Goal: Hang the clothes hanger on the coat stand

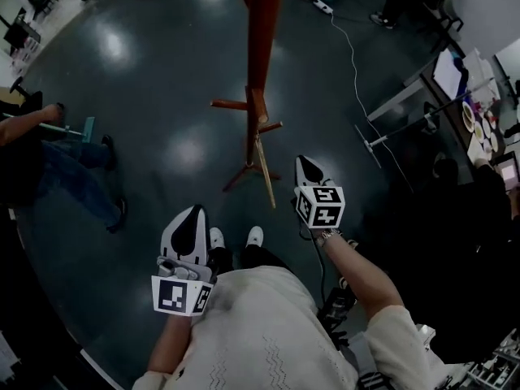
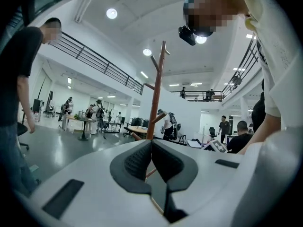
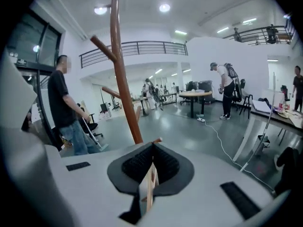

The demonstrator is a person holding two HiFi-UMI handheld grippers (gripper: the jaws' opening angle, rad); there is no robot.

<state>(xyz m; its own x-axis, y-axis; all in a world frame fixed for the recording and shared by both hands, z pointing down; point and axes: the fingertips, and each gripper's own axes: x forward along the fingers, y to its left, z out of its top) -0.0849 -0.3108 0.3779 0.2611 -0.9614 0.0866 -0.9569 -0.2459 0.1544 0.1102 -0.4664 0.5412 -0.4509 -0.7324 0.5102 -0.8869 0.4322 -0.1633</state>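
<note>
Our right hand-held gripper (image 3: 152, 144) is pinching the clothes hanger (image 3: 150, 188). The hanger is a thin piece of light wood, squeezed tight between the jaws. Our left hand-held gripper (image 2: 151, 142) has its jaws pressed together with nothing in them. The red-brown coat stand (image 1: 264, 23) stands on the dark floor (image 1: 162, 71) just ahead of both grippers. A person (image 3: 64, 108) stands off to the side.

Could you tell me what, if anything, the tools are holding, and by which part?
The right tool clamps the wooden clothes hanger by its flat wooden arm, seen edge-on; which end cannot be told. The left tool holds nothing.
</note>
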